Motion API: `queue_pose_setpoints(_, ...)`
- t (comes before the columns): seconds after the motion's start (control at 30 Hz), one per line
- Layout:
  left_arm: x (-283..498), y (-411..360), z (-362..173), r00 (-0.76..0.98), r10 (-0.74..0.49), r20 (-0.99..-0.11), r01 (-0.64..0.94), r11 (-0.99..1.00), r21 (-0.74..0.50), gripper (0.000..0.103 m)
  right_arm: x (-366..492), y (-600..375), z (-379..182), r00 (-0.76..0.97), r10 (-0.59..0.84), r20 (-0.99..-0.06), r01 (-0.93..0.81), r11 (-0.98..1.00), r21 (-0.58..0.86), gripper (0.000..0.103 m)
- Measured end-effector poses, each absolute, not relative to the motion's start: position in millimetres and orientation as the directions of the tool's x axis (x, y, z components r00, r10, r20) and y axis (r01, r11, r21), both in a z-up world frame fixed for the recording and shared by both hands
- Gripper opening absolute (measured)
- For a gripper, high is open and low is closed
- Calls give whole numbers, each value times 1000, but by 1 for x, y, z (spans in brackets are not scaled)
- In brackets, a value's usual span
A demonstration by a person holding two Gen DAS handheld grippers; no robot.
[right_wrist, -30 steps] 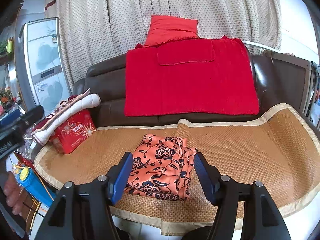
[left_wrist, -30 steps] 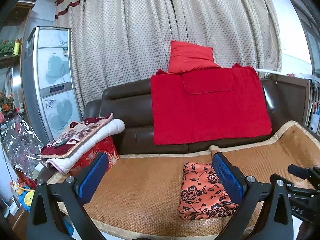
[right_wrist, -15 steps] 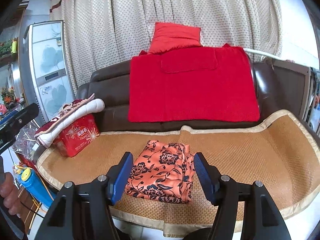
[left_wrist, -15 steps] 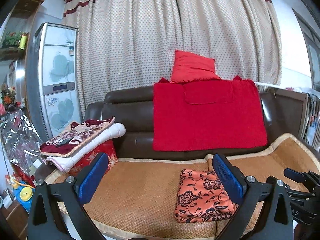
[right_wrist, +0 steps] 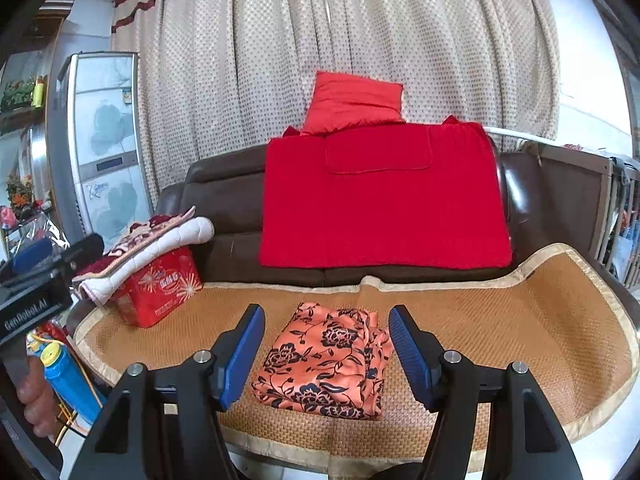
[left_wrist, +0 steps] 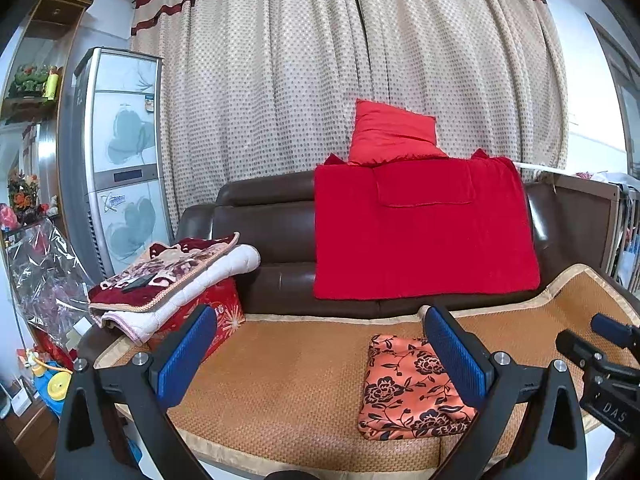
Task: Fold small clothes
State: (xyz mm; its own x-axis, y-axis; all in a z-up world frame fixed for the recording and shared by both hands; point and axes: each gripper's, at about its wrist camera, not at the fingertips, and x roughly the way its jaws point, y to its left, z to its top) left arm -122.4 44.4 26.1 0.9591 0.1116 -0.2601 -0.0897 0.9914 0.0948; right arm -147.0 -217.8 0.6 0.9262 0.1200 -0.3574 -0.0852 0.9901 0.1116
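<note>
The right gripper [right_wrist: 324,344] has its jaws standing wide with nothing between the blue pads; the folded orange floral garment [right_wrist: 326,364] lies on the mat beyond them, framed by the two fingers but apart from both. The left gripper [left_wrist: 320,356] is likewise wide open and empty, hovering over bare woven mat [left_wrist: 280,384] with the same garment off to its right, partly hidden behind its right-hand pad [left_wrist: 454,354].

The garment sits near the front edge of the sofa [right_wrist: 224,208] seat as a compact rectangle, its layered edges stacked along the right side. By my reading the fold is done, or nearly so, and both grippers stand clear of it.

If any step remains, it is tidying. Approach low and level with the mat, and pinch only the loose stacked edges on the right, since this thin, slippery-looking cloth would likely slide and spring open if dragged. Keep the other gripper pressing the middle flat while the edges are squared.

Further out, a red blanket [right_wrist: 384,200] hangs over the sofa back, and folded quilts [right_wrist: 156,244] rest on a red box [right_wrist: 160,288] at the left end
</note>
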Motion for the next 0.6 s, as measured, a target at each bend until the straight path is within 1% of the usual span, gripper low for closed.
queue_pose_setpoints(0.07, -124, 45, 26, 960, 108, -259, -87, 992, 94, 103, -149, -218, 2, 932, 103, -348, -70, 992, 108, 72)
queue_pose_setpoints(0.6, -125, 42, 24, 958, 95, -272, -69, 992, 103, 103, -143, -214, -6, 924, 85, -373, -46, 992, 115, 72)
